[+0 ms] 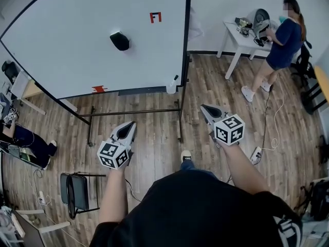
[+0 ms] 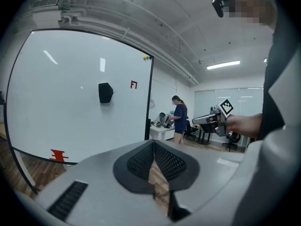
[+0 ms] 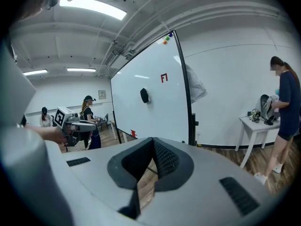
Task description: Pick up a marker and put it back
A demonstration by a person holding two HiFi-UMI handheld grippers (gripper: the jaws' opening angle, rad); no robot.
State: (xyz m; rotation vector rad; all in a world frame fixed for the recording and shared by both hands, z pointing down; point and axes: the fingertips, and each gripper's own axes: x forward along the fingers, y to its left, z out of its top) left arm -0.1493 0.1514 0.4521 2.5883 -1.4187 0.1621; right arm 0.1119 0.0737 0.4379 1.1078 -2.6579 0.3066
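Holding left tool (image 1: 128,124) and right tool (image 1: 205,108) clenched with nothing between jaws, both hovering over wood floor (image 1: 154,156) and pointing toward whiteboard (image 1: 77,35). Spotting marker (image 1: 175,78) standing in white cup (image 1: 171,89) at whiteboard's lower right corner, sitting well apart from both tools, ahead and between them, nearer right tool.
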